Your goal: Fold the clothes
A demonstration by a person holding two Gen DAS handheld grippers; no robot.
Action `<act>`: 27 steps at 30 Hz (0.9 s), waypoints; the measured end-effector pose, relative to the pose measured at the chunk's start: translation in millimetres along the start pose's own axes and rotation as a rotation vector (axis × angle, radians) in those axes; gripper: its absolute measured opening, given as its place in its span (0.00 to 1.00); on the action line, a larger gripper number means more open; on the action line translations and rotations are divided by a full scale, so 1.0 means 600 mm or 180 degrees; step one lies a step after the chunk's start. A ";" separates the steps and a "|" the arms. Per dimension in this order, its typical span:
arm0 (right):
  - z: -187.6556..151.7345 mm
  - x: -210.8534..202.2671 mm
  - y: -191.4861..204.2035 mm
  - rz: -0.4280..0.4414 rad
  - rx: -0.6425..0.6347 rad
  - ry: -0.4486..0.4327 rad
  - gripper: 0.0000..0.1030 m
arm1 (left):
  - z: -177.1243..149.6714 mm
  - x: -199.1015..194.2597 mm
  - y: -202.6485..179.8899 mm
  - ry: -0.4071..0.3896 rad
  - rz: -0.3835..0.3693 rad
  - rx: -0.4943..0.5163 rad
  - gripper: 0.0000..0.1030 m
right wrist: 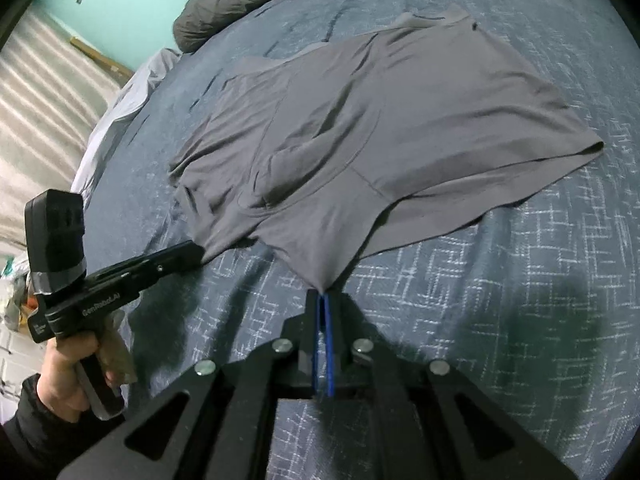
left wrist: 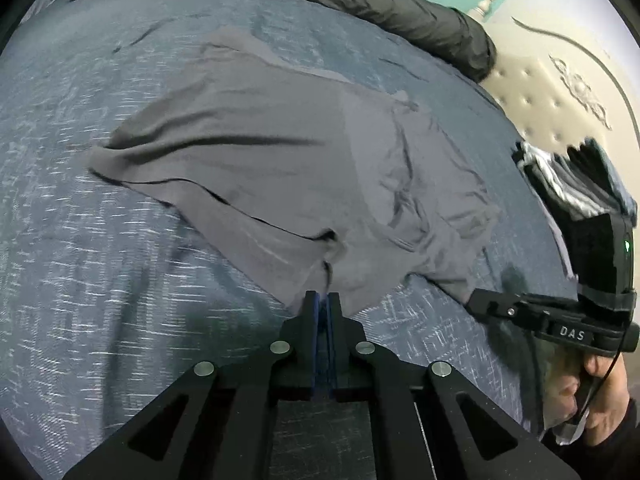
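While the grey shirt (right wrist: pixel 360 120) is pinched at its near edge by both grippers' jaws, even tension should be kept toward 12 o'clock.

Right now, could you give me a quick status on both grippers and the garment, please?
Left gripper shut on grey shirt edge. Right gripper shut on another edge. Shirt spread on bed, partly folded, wrinkled. Dark duvet lies beyond, clear of the shirt.

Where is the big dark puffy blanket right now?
The dark puffy blanket lies bunched along the far edge of the blue patterned bed cover, beyond the spread grey cotton T-shirt, near the cream tufted headboard in the left wrist view.
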State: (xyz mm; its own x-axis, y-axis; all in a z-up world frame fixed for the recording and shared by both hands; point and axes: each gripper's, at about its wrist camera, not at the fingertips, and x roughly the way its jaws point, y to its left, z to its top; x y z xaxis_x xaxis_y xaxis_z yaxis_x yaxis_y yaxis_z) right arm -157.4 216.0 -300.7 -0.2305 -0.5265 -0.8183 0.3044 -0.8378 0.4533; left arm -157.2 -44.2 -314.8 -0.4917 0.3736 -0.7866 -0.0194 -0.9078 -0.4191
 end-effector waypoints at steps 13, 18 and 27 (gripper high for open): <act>0.027 -0.066 -0.047 0.0092 0.0399 -0.0501 0.18 | 0.082 -0.077 0.147 -0.0593 0.0537 -0.0448 0.33; 0.033 -0.061 -0.063 0.0131 0.0514 -0.0599 0.18 | 0.096 -0.071 0.185 -0.0600 0.0608 -0.0548 0.42; 0.046 -0.046 -0.065 0.0178 0.0527 -0.0635 0.18 | 0.089 -0.042 0.183 -0.0443 0.0576 -0.0414 0.02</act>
State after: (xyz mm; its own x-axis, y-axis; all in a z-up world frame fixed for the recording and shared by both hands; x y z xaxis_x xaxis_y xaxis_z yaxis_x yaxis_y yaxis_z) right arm -188.2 259.1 -286.0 -0.4003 -0.5770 -0.7120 0.1703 -0.8102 0.5609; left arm -193.3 -163.7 -316.5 -0.5921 0.1693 -0.7879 0.1875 -0.9219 -0.3390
